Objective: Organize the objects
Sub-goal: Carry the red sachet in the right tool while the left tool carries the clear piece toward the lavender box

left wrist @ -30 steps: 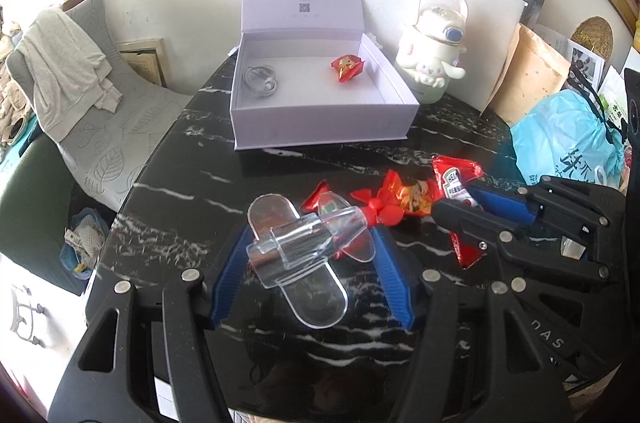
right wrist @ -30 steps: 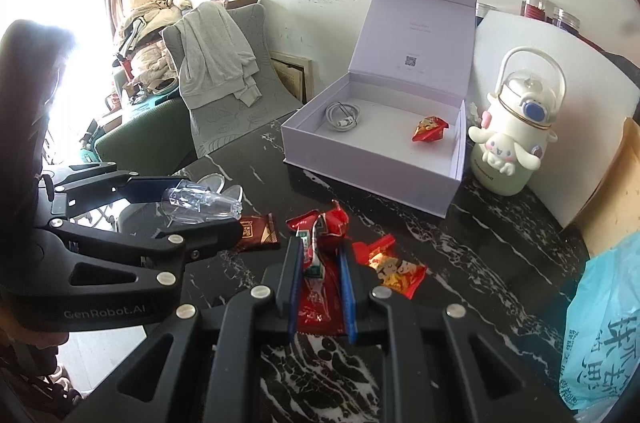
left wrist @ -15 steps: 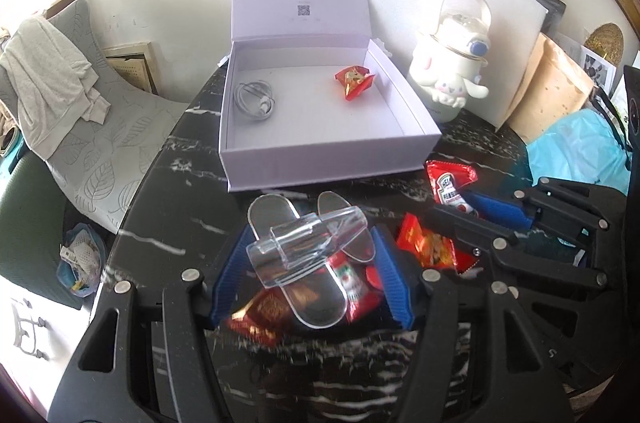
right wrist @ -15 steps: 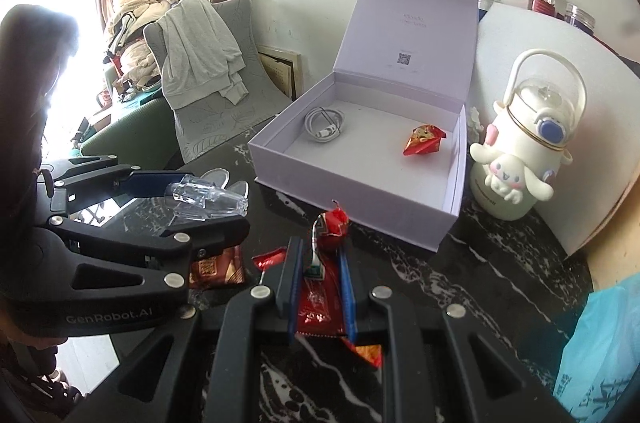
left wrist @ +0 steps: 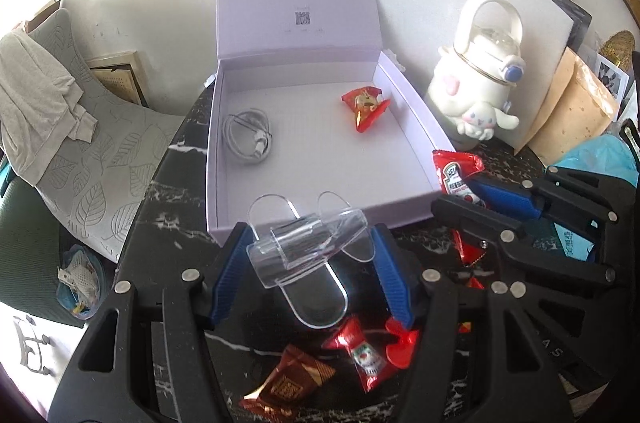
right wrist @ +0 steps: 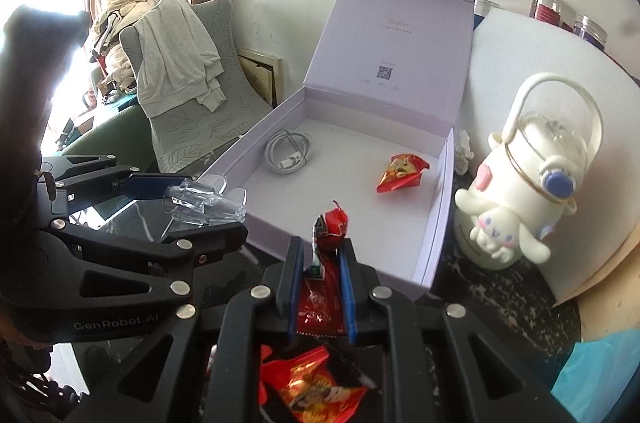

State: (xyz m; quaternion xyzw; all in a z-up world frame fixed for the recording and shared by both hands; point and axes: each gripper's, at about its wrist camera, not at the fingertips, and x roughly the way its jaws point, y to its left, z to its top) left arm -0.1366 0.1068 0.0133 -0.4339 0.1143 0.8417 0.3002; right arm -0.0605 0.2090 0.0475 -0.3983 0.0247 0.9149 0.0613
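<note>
My left gripper (left wrist: 308, 251) is shut on a clear plastic holder (left wrist: 308, 247), held above the table just short of the front wall of the open lilac box (left wrist: 320, 219). My right gripper (right wrist: 320, 263) is shut on a red ketchup sachet (right wrist: 328, 227), also raised at the box's near wall; the left wrist view shows the sachet (left wrist: 456, 171) by the box's right corner. Inside the box lie a coiled white cable (left wrist: 248, 139) and a red snack packet (left wrist: 366, 105). Loose sachets (left wrist: 360, 351) and a brown packet (left wrist: 288, 383) lie on the black marble table below me.
A white cartoon-dog bottle (left wrist: 476, 95) stands right of the box before a white foam board (left wrist: 440, 7). A brown paper bag (left wrist: 576, 103) and a blue plastic bag (left wrist: 600, 159) sit at far right. A chair with a grey garment (left wrist: 40, 95) stands left of the table.
Both grippers have lifted and moved forward toward the box with their loads. The box now looms larger, and the packets left on the table have slipped beneath the grippers.
</note>
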